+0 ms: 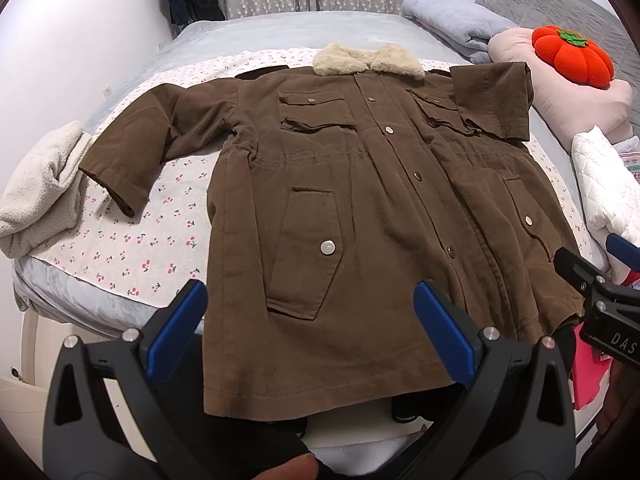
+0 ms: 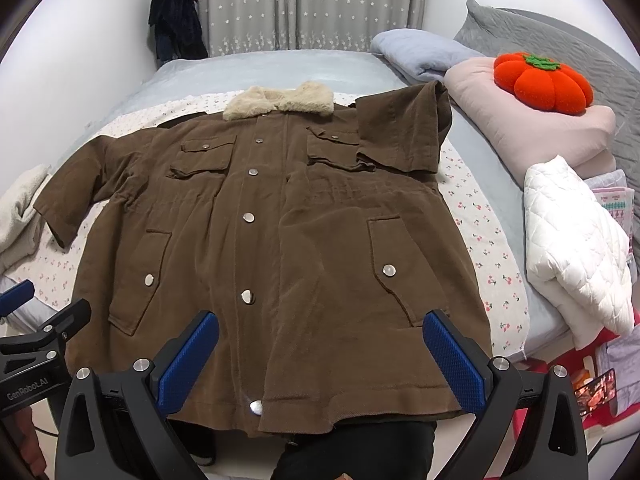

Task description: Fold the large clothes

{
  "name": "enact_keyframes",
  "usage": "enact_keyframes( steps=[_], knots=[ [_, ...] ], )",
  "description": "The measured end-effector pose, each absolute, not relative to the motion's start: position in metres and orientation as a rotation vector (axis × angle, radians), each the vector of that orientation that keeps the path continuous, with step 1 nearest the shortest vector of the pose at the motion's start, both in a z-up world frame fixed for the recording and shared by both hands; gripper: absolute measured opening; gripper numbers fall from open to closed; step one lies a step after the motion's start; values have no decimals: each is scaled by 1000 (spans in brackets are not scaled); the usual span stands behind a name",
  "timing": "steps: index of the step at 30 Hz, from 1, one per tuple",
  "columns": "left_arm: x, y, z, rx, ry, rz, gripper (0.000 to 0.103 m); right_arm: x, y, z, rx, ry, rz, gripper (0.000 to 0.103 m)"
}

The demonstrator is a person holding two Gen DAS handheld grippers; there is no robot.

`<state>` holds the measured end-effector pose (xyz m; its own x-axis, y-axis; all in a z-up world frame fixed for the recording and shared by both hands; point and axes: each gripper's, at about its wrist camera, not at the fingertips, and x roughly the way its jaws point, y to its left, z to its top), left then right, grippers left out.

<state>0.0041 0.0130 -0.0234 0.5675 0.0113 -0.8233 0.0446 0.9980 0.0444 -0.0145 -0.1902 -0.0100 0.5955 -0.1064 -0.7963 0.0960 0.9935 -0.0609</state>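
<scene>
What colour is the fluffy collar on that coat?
Cream-beige, on a brown coat; the collar shows best in the right wrist view.

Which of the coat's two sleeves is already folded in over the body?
The sleeve nearest the red pumpkin cushion: this sleeve of the brown fur-collared coat lies doubled over its chest pocket, while the other sleeve stretches outward, flat on the cherry-print sheet.

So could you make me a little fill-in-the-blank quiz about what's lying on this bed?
1. The brown coat has a collar made of cream ____.
2. The coat's ____ sleeve is already folded across the chest.
3. On the pink pillow sits an orange plush ____.
4. Both the left gripper and the right gripper are ____, holding nothing.

Missing words: fur; right-hand; pumpkin; open
</scene>
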Motion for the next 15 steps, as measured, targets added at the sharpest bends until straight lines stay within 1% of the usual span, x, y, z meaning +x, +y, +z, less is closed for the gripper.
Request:
enact_keyframes(
  steps=[15],
  knots=[
    [7, 18, -28, 46, 979, -10, 102, -11, -189, -13, -18, 935, -118, 103]
  ],
)
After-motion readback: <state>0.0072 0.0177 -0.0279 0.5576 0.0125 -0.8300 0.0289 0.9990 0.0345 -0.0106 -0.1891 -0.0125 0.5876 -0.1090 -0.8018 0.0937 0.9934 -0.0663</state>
